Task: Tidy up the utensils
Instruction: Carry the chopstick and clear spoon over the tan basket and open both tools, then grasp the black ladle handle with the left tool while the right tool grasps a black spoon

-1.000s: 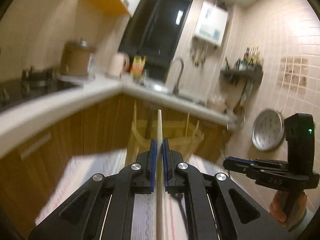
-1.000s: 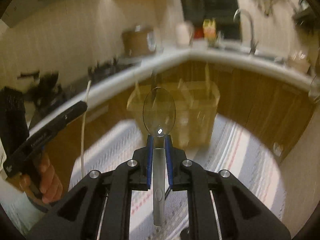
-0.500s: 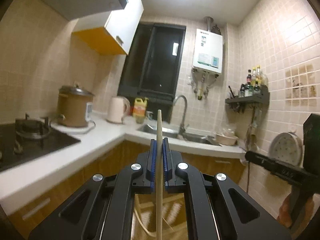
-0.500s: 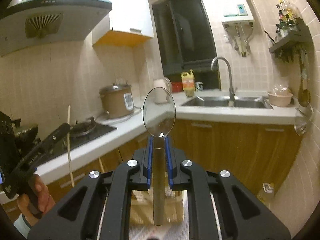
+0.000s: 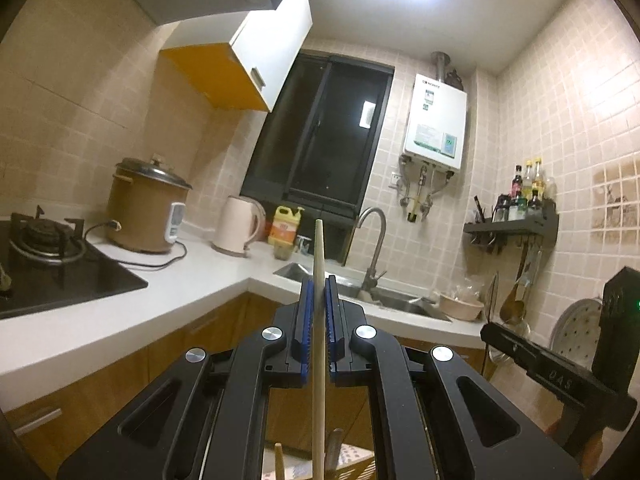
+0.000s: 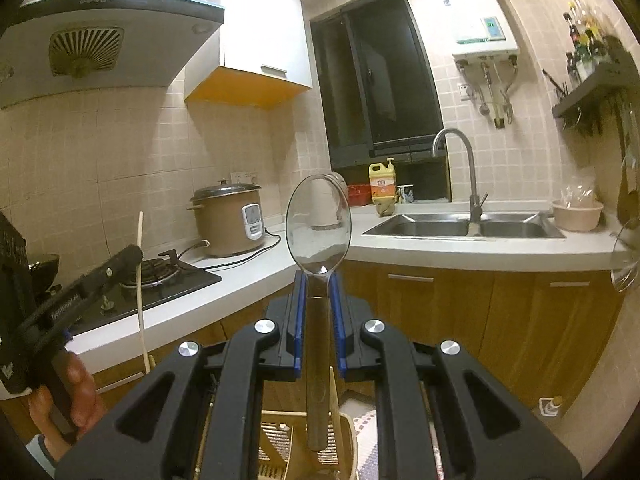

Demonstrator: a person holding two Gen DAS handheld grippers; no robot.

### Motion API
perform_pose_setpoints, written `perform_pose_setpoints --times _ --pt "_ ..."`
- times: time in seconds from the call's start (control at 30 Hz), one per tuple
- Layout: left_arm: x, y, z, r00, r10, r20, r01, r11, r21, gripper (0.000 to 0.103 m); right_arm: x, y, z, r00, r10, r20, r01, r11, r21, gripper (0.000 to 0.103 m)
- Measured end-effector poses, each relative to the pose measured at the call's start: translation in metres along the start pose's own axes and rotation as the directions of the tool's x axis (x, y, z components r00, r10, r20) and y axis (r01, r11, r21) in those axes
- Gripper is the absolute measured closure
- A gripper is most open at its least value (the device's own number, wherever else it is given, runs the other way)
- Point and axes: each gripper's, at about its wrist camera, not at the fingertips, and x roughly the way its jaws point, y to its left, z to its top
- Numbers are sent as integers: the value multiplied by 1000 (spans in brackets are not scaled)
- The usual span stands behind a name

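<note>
My left gripper (image 5: 319, 284) is shut on a pale wooden chopstick (image 5: 318, 256) that stands upright between the blue pads. It also shows at the left of the right wrist view (image 6: 140, 280), held by the left gripper (image 6: 128, 256). My right gripper (image 6: 319, 280) is shut on a metal spoon (image 6: 318, 224), bowl up, handle hanging down over a bamboo utensil holder (image 6: 280, 440) that shows between the arms. The right gripper's side (image 5: 516, 344) shows at the right edge of the left wrist view. Utensil tips (image 5: 279, 460) poke up at the bottom there.
A white L-shaped counter (image 5: 200, 292) carries a gas hob (image 5: 48, 264), a brown rice cooker (image 5: 148, 208), a kettle (image 5: 238, 224), a yellow soap bottle (image 5: 283, 226) and a sink with tap (image 6: 464, 224). A wall shelf (image 5: 516, 224) with bottles hangs right. Wooden cabinets (image 6: 480, 320) run below.
Both views swung up from the floor rug and the holder to the counter and walls. Both grippers rose and kept their hold on the chopstick and the spoon.
</note>
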Motion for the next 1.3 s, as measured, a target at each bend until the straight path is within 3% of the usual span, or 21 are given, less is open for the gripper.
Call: perform_pose_setpoints --times 0.27,0.53,0.57,0.67,0.7,0.9,1.03,1.17,1.23,1.3 --pt "13 7 -22 999 39 -17 -39 999 -3 99 10 5 -25 999 -26 23 27 999 -47 93" --pt "2 10 -27 998 44 -39 -44 999 10 98 -3 1 -46 1000 -7 -19 5 998 -59 92" --pt "-1 10 -26 998 41 -48 -40 999 16 96 -7 0 -47 1000 -6 -24 4 998 -58 90" --pt "-10 11 -24 998 33 -60 -32 999 22 84 -21 2 -48 999 -8 -32 6 998 -66 61" --pt "-14 12 -23 998 33 -62 -32 999 24 83 -29 3 -48 1000 -12 -24 11 998 -69 57" --pt "-42 18 -15 996 39 -78 -38 999 11 79 -59 7 -45 999 -10 -51 7 998 -69 57" --pt "-66 19 -9 994 42 -97 -41 999 4 76 -85 11 -47 993 -26 -113 17 997 -80 57" --pt "-96 15 -14 983 36 -180 -33 999 21 63 -106 12 -57 972 -75 -222 51 992 -113 57" --pt "-105 14 -21 965 15 -262 -14 1000 8 61 -112 12 -66 944 -112 -309 78 990 -122 57" --pt "-111 14 -32 935 -9 -354 4 1000 -16 61 -113 8 -78 892 -85 -443 56 995 -80 57"
